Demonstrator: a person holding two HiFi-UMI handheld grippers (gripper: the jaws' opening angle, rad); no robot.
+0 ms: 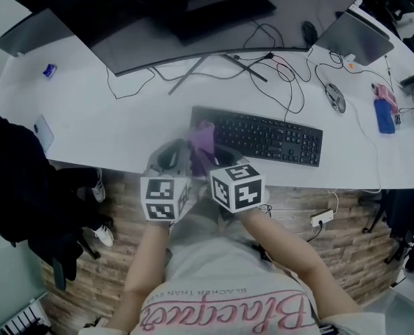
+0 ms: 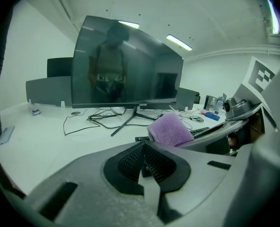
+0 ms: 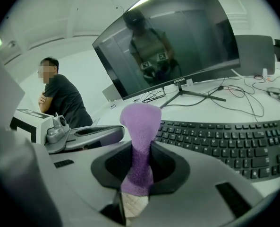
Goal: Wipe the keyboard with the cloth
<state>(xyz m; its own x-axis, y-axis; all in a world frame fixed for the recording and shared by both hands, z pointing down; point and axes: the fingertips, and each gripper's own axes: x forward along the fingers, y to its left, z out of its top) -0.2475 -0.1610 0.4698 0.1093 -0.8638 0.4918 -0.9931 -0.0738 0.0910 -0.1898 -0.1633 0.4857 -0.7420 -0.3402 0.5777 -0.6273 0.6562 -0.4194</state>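
A black keyboard (image 1: 262, 135) lies on the white desk (image 1: 109, 128) near its front edge. My right gripper (image 1: 208, 152) is shut on a purple cloth (image 1: 202, 139), which sticks up between its jaws above the keyboard's left end. In the right gripper view the purple cloth (image 3: 139, 145) stands upright in the right gripper (image 3: 136, 186), with the keyboard (image 3: 234, 143) to its right. My left gripper (image 1: 173, 155) hovers close beside the right one, shut and empty. The left gripper (image 2: 144, 167) shows meshed pads in its own view, with the cloth (image 2: 170, 129) just beyond.
A large curved monitor (image 1: 193, 19) stands behind the keyboard, with cables (image 1: 276, 72) trailing over the desk. A mouse (image 1: 336, 98) and a blue bottle (image 1: 384, 115) lie at the right. A phone (image 1: 43, 131) rests at the left edge. A person in black (image 3: 62, 98) sits at the left.
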